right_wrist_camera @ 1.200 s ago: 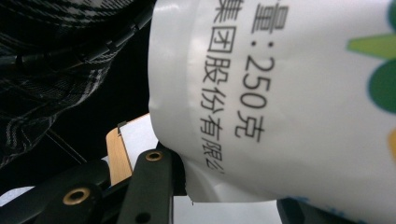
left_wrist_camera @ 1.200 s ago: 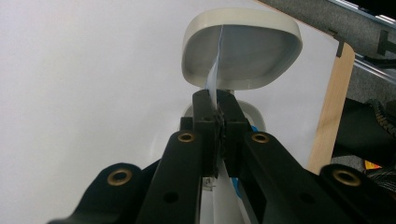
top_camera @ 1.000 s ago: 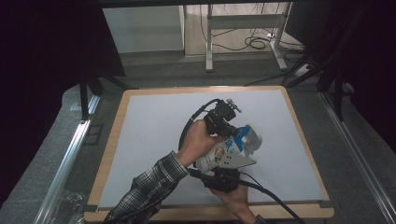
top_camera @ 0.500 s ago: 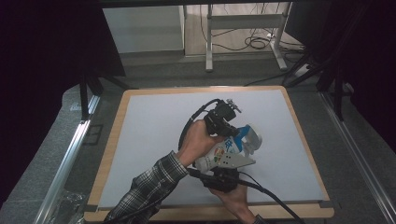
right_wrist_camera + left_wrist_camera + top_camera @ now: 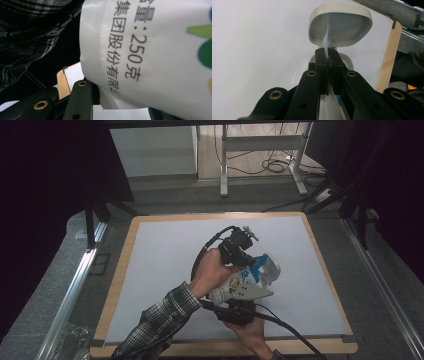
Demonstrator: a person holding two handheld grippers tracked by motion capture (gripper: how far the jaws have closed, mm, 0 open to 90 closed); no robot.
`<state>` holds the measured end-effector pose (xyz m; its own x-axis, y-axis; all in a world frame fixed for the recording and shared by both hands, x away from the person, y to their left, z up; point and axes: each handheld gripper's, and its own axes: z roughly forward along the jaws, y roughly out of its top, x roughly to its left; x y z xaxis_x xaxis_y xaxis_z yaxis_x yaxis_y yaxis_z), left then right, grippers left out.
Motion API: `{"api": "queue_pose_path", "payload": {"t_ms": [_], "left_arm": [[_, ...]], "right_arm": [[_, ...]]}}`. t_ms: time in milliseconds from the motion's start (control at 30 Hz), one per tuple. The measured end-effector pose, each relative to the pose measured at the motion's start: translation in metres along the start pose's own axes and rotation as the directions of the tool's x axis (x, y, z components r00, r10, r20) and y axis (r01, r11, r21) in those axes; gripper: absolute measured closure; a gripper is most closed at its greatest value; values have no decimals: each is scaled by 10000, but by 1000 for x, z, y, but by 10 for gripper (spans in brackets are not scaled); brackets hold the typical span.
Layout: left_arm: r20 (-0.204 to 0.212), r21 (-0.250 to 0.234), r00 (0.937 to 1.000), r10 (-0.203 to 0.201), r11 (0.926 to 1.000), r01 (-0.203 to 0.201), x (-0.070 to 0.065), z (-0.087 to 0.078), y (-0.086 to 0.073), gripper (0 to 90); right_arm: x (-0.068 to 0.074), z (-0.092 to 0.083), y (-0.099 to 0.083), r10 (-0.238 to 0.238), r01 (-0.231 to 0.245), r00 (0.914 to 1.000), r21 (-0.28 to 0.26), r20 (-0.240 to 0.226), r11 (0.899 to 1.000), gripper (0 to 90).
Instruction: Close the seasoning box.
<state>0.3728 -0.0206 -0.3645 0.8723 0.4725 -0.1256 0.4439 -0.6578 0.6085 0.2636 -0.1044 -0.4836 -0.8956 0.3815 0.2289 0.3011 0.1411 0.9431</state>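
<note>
A white printed bag (image 5: 239,284) with blue and green marks hangs between my two grippers above the white board. My left gripper (image 5: 248,261) comes from the upper left, and in the left gripper view its jaws (image 5: 327,53) are shut on the bag's thin top edge (image 5: 325,37). A white bowl (image 5: 342,7) stands right beyond those jaws, also seen in the high view as the bowl (image 5: 270,265) just right of the bag. My right gripper (image 5: 236,296) holds the bag's lower part from below; the bag (image 5: 150,50) sits pressed between its jaws (image 5: 120,105).
The white board (image 5: 165,255) has a wooden rim and lies on a grey table. Black cables trail from both grippers toward the front edge. A metal rail (image 5: 75,290) runs along the left. A plaid sleeve (image 5: 160,320) enters from the bottom.
</note>
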Motion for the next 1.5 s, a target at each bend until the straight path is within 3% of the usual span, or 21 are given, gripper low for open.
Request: {"api": "queue_pose_path", "payload": {"t_ms": [1500], "left_arm": [[-34,101,9999,111,9999,-111,-1,-1,3,882]], "right_arm": [[0,0,3,18,-19,10000,-81,-26,10000,664]]}}
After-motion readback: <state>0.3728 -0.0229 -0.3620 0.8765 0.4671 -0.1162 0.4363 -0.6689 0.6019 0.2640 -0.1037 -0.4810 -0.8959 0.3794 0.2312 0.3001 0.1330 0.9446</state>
